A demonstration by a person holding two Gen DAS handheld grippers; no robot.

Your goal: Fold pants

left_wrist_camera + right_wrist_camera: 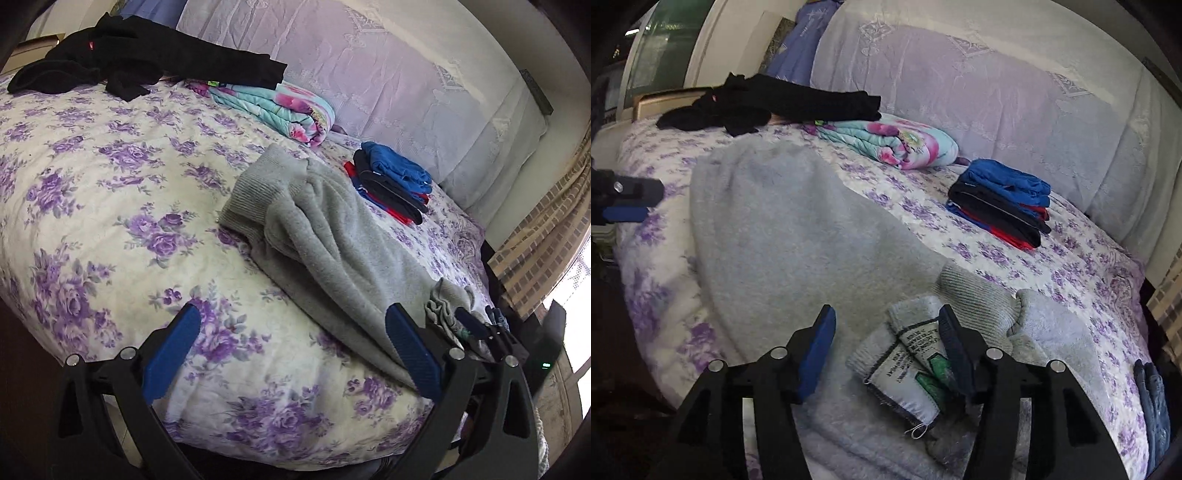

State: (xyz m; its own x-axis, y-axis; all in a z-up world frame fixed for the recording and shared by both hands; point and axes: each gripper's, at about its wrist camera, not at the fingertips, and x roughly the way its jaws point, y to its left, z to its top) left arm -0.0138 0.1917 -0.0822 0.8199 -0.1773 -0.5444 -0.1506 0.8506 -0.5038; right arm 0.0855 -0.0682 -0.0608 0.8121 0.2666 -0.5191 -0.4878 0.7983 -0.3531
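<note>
On floral bedspread [92,177]: grey fleece pants [332,236], crumpled.

Your left wrist camera looks forward and downward between its own two fingers, from the near edge of the bed [92,192], with the grey pants [332,236] beyond the right finger. Your right wrist camera sits close over the pants [798,236], whose label lies between its fingers. Both views face the draped headboard [369,74] and share the stack of folded clothes [1001,206], the rolled floral blanket [894,144] and the black garment [147,62].
</note>
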